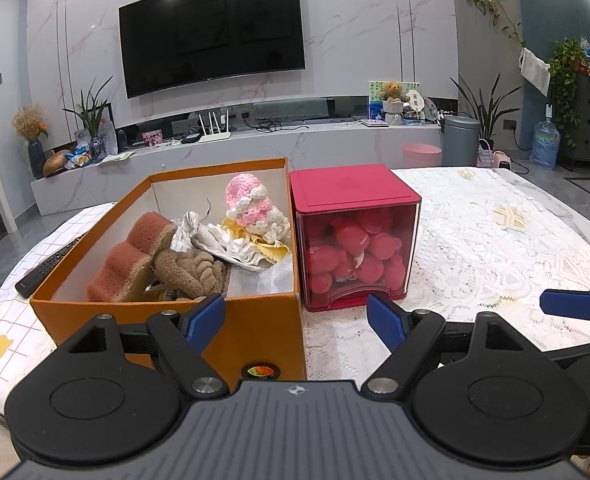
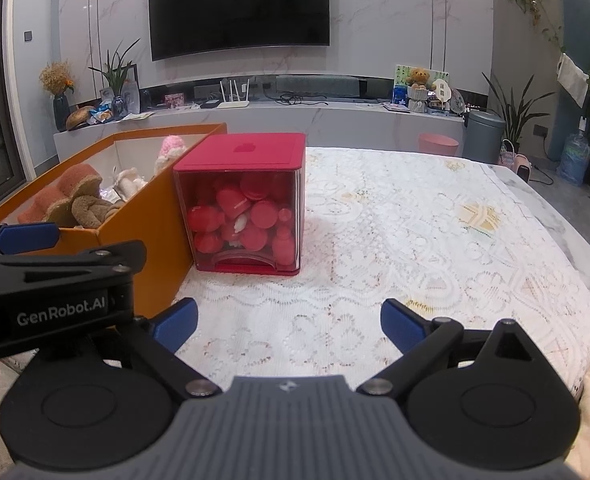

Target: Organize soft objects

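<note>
The table [image 2: 435, 240], under a white lace cloth [image 2: 375, 280], carries everything, and the orange cardboard box [image 1: 255, 320] serves as the landmark on it. The box stands open-topped, with white inner walls. In it lie two rust-coloured plush pieces [image 1: 131, 256] toward its near left corner, a tan braided plush [image 1: 199, 268] just right of them, a crumpled white fabric item [image 1: 231, 244] behind that, and a pink-and-white crocheted toy [image 1: 251, 208] upright against the box's far right wall.

Touching the box's right wall stands a red storage cube [image 1: 355, 236] with a closed red lid and a clear front; red rounded soft pieces [image 1: 351, 252] fill it.

Right of the cube the lace cloth lies bare out to the table's far and right edges, giving wide open room. Left of the box, on a checked cloth, a black remote control [image 1: 49, 266] lies near the table's left edge.

The left gripper [image 1: 297, 320] hovers before the box's near right corner, its blue pads [image 1: 205, 320] spread wide and holding nothing. The right gripper [image 2: 289, 322] hovers right of the box, in front of the cube, over bare lace, likewise spread and empty.
</note>
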Available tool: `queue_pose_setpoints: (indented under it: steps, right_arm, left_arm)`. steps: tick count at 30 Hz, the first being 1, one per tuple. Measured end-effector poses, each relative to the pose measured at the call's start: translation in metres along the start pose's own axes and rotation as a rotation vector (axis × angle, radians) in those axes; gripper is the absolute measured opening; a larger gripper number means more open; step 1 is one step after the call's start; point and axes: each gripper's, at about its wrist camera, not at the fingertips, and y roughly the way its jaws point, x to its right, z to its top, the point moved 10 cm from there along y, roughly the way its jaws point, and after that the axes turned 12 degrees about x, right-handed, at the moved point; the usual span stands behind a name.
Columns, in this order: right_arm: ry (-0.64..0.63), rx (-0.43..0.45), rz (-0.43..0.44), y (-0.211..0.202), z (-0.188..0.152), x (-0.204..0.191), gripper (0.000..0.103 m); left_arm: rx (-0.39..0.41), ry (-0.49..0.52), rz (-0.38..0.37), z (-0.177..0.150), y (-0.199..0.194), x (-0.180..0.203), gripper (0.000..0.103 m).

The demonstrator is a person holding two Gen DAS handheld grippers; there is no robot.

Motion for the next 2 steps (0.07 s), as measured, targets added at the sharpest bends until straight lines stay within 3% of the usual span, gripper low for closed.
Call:
queue_pose_setpoints:
  steps: [2]
  right_arm:
    - [0.0,0.0,0.0,0.0,0.0,-0.0001,0.096]
  left_arm:
    - [0.001,0.001,0.001,-0.0003,-0.0002,-0.0002,0.094]
